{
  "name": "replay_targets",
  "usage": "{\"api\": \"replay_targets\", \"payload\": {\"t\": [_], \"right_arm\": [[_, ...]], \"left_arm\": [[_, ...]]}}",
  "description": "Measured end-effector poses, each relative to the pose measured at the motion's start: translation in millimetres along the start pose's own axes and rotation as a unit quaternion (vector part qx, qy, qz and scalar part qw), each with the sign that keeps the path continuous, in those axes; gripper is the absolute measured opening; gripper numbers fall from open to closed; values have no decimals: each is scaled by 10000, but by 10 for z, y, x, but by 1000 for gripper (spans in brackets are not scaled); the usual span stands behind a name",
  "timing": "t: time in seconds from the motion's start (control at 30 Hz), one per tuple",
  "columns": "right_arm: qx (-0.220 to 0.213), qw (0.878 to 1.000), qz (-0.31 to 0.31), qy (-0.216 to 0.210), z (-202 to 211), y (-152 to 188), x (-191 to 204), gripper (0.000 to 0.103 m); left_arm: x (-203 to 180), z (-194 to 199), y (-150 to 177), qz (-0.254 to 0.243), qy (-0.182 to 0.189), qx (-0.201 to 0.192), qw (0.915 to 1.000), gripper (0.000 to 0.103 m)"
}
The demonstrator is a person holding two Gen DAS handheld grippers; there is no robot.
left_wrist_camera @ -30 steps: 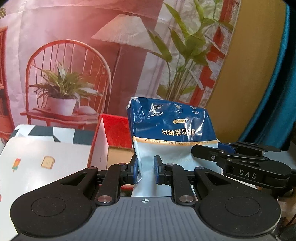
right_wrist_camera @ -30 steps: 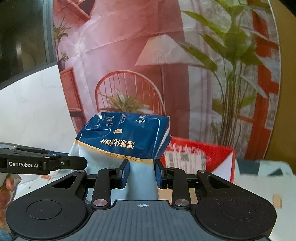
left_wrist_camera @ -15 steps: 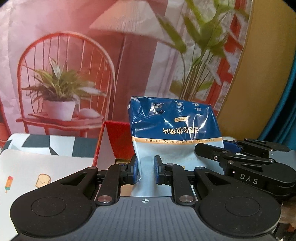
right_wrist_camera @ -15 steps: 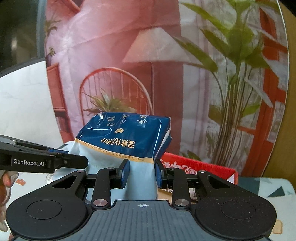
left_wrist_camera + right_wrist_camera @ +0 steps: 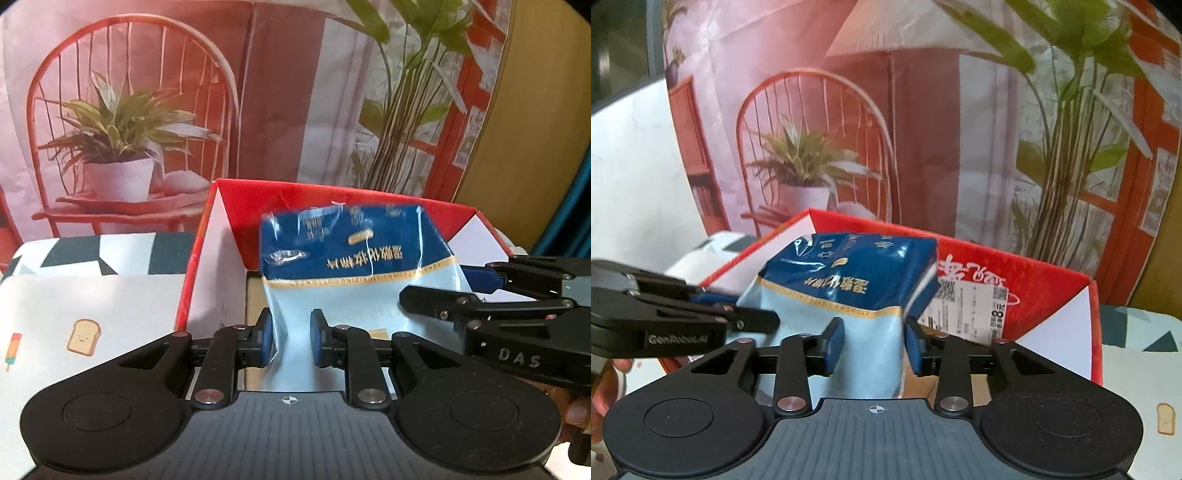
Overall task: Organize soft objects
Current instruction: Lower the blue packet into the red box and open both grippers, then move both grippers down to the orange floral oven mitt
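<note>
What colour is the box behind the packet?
Red box, white inside its flaps; clearest in the right wrist view.

The cotton pad pack [image 5: 354,266] is glossy, crinkled plastic film, sitting at twelve o'clock from the matt black plastic left gripper [image 5: 290,338]. The red box [image 5: 1034,273] around it looks like smooth printed cardboard with a paper label.

You have a table [image 5: 92,295] under a pale cloth printed with toast and ice-lolly figures. The open red box [image 5: 332,199] stands directly on it.

Bright warm light, fisheye-bent edges, glare and motion blur on blue packet [image 5: 354,254]
</note>
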State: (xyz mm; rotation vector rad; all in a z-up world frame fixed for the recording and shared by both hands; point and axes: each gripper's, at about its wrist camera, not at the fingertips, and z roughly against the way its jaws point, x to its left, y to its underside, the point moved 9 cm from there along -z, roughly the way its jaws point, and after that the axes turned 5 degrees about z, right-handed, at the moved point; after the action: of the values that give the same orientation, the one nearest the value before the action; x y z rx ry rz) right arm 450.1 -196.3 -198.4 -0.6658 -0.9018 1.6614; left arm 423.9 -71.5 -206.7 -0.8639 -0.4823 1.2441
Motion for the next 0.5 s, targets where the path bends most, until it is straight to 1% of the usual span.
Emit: {"api": "replay_targets", "payload": {"t": [0.13, 0.23, 0.37, 0.5], "right_arm": [[106, 9998, -37, 189, 9, 33, -17, 41], [63, 9997, -30, 254, 99, 15, -25, 45], [48, 9996, 60, 266, 257, 7, 2, 45], [48, 9996, 93, 275, 444, 52, 52, 45]], "left_arm": [[53, 76, 13, -33, -124, -19, 9999, 23], [90, 188, 11, -18, -149, -71, 9999, 23], [78, 394, 22, -21, -113, -175, 9998, 23], [33, 605, 111, -26, -69, -227, 9997, 23]]}}
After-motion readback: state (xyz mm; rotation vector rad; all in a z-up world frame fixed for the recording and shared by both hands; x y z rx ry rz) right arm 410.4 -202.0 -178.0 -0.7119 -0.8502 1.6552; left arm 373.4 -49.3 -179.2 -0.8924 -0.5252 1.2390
